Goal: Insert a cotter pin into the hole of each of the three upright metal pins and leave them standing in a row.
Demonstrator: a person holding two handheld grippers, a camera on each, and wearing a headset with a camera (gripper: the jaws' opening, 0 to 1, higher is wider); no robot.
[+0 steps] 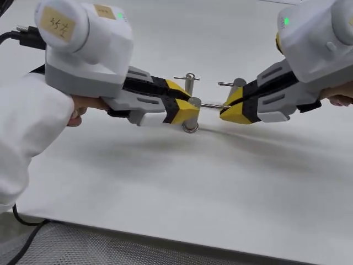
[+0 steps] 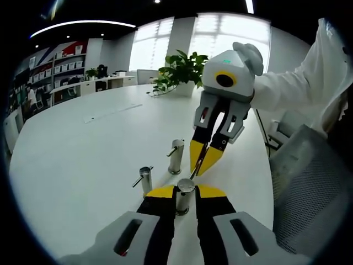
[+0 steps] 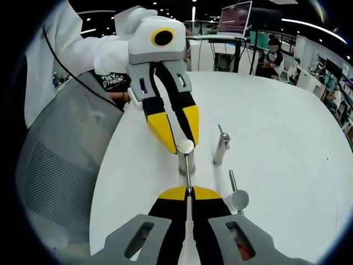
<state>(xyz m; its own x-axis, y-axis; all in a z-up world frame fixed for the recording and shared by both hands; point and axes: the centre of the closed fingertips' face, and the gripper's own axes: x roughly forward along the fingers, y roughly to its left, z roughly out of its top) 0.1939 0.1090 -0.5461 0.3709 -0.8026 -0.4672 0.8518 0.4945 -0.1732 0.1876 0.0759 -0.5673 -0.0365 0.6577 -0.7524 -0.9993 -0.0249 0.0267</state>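
Three upright metal pins stand on the white table (image 1: 165, 182). My left gripper (image 1: 190, 110) is shut on the nearest pin (image 1: 191, 126), which also sits between its yellow tips (image 2: 185, 190). My right gripper (image 1: 226, 109) is shut on a thin cotter pin (image 1: 212, 105) held level, its tip at the head of that pin (image 3: 185, 148). How far it sits in the hole I cannot tell. The other two pins (image 1: 189, 83) (image 1: 238, 84) stand behind, each with a cotter pin through its top.
The table's front edge (image 1: 165, 234) runs below, with a grey mesh chair (image 3: 60, 182) beside it. A black cable (image 1: 22, 221) hangs at the lower left. Far off stand a potted plant (image 2: 179, 69) and desks.
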